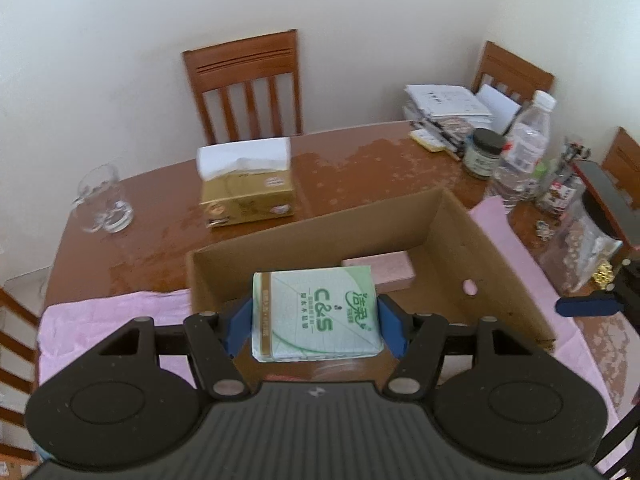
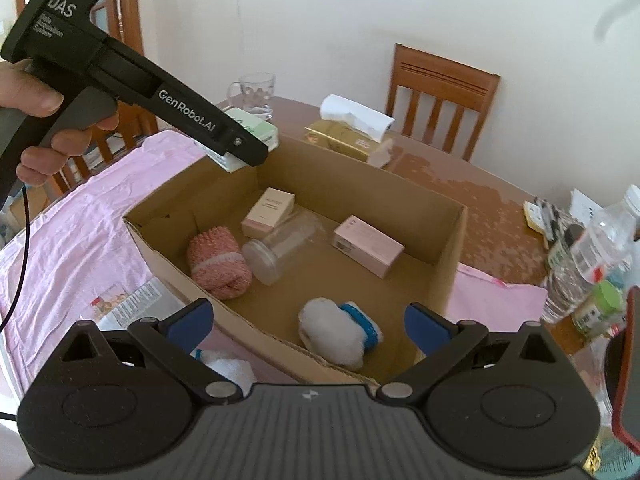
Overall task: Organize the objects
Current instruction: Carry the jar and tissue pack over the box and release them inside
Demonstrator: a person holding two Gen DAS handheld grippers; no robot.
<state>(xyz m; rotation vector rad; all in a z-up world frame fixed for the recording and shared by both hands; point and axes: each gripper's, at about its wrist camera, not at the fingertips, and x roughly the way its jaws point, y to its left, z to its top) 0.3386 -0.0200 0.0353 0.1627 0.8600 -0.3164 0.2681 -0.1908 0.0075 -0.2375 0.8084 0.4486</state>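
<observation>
My left gripper is shut on a green and white tissue pack, held above the near wall of an open cardboard box. In the right wrist view the same pack hangs over the box's far left corner, with a hand on the left tool. Inside the box lie a pink knitted roll, a clear jar on its side, two pink cartons and a white and blue cloth. My right gripper stands open above the box's near edge, holding nothing.
The box rests on a pink cloth over a brown table. A gold tissue box and a glass mug stand beyond it. Water bottles, a dark jar, papers and bags crowd the right side. Wooden chairs ring the table.
</observation>
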